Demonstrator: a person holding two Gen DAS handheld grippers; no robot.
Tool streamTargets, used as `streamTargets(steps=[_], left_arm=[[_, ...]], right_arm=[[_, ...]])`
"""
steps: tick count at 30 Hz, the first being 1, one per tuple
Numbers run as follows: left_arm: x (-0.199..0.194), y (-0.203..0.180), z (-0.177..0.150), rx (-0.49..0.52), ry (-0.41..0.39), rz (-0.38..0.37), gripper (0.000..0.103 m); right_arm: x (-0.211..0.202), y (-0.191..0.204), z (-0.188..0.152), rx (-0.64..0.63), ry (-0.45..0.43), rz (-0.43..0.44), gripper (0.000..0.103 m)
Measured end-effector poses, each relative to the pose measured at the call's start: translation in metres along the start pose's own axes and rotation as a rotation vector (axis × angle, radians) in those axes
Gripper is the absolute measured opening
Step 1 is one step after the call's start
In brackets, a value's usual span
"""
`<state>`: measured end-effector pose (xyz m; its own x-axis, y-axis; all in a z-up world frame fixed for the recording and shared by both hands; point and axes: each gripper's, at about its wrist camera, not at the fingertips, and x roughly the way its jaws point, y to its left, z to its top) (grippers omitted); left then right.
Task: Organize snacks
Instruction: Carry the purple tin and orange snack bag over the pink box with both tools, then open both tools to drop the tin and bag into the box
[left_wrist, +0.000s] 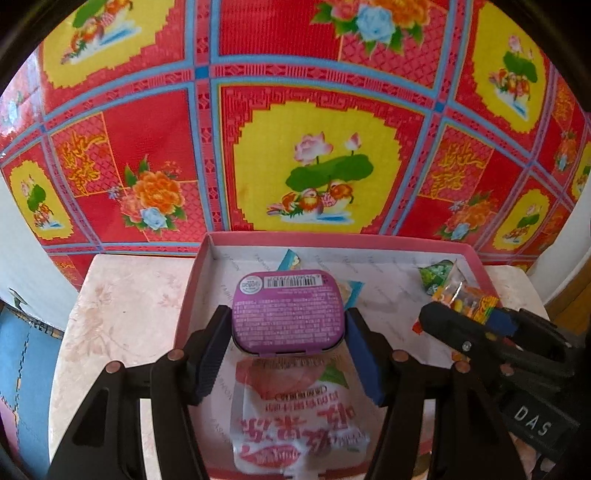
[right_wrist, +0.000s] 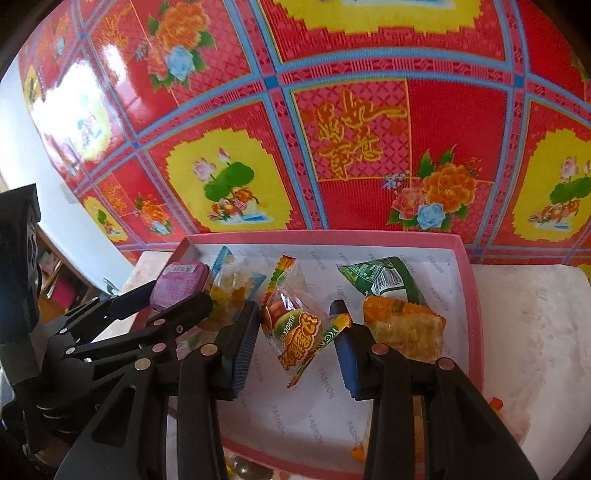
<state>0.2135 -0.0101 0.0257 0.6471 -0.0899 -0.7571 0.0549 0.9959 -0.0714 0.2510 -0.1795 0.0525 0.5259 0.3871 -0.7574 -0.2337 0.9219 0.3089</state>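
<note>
Snacks mostly gathered in the pink box (right_wrist: 476, 314), which sits on the pale counter (left_wrist: 122, 314) against a red floral backdrop. Already lying inside: a green packet (right_wrist: 384, 277) at the far right, a golden pastry pack (right_wrist: 406, 328) just beside it, a blue-edged wrapper (right_wrist: 225, 258) at the far left, and a white pouch with pink lettering (left_wrist: 295, 413) flat on the box floor near the front. Judged well along; what remains looks like setting down the two items in hand, plus a few orange bits (right_wrist: 495, 404) loose on the counter outside the box's right wall, nature unclear. Left gripper (left_wrist: 290, 332): fingers parted about the width of the purple tin (left_wrist: 288, 310) and clamped on its two short sides; tin held label-side up over the box, above the white pouch, whether touching it cannot be told. Right gripper (right_wrist: 295, 339): fingers spread moderately, straddling the burger candy packet (right_wrist: 295, 332); the right finger presses the packet's crimped yellow-green end, the left finger lies against its other side, so it reads as gripping the packet, lightly. Packet is tilted, over the middle of the box, apparently off the floor.
</note>
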Motion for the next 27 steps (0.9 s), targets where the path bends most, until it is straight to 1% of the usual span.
streamTargets(steps=[9,16,22,27], left_arm=[[0.021,-0.004,0.000,0.000,0.037,0.014,0.065],[0.025,-0.005,0.002,0.007,0.038,0.017,0.065],[0.027,-0.002,0.002,0.003,0.055,0.023,0.065],[0.023,-0.001,0.005,0.008,0.061,0.014,0.066]], right_arm=[[0.013,-0.004,-0.004,0.013,0.012,0.003,0.041],[0.020,-0.003,-0.004,0.025,0.005,0.001,0.041],[0.017,-0.004,-0.004,0.023,0.004,-0.012,0.041],[0.016,-0.002,-0.004,0.023,0.009,-0.015,0.041]])
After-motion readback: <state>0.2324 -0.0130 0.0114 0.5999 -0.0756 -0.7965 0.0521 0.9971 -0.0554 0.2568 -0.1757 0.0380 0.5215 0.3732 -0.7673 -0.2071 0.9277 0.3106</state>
